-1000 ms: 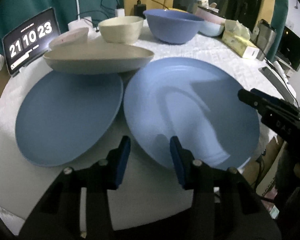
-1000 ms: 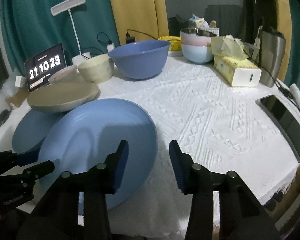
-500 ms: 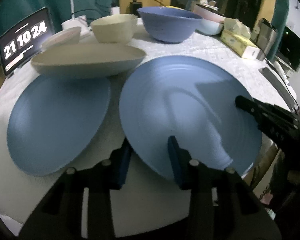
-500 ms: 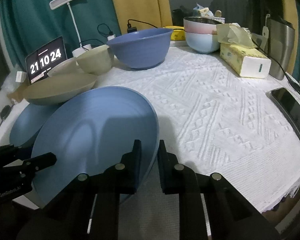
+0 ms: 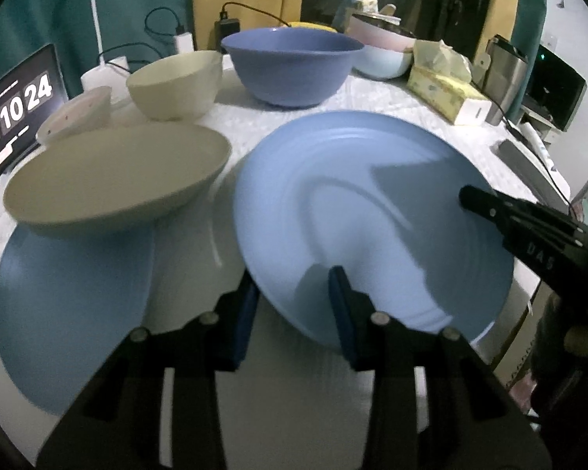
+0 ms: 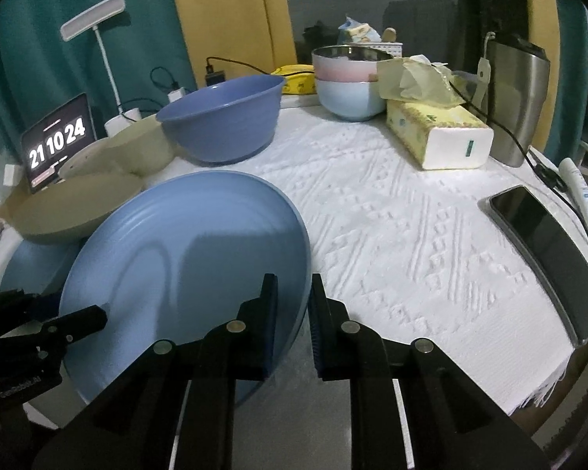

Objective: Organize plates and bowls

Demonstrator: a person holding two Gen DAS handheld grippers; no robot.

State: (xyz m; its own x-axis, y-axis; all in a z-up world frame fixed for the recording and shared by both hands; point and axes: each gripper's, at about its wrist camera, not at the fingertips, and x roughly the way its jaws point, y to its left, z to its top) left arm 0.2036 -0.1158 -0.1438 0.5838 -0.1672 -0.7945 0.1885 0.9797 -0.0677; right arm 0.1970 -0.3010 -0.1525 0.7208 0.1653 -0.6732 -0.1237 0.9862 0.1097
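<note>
Pale blue and smooth, the large plate sits tilted above the white tablecloth, beside a second blue plate that lies under a beige shallow bowl. The left gripper straddles its near rim and the right gripper is clamped on the opposite edge, both pinching it. It looks light, rigid and slick, likely plastic, so the thin raised rim is the only sound hold, and two opposed grips should stop it pivoting
</note>
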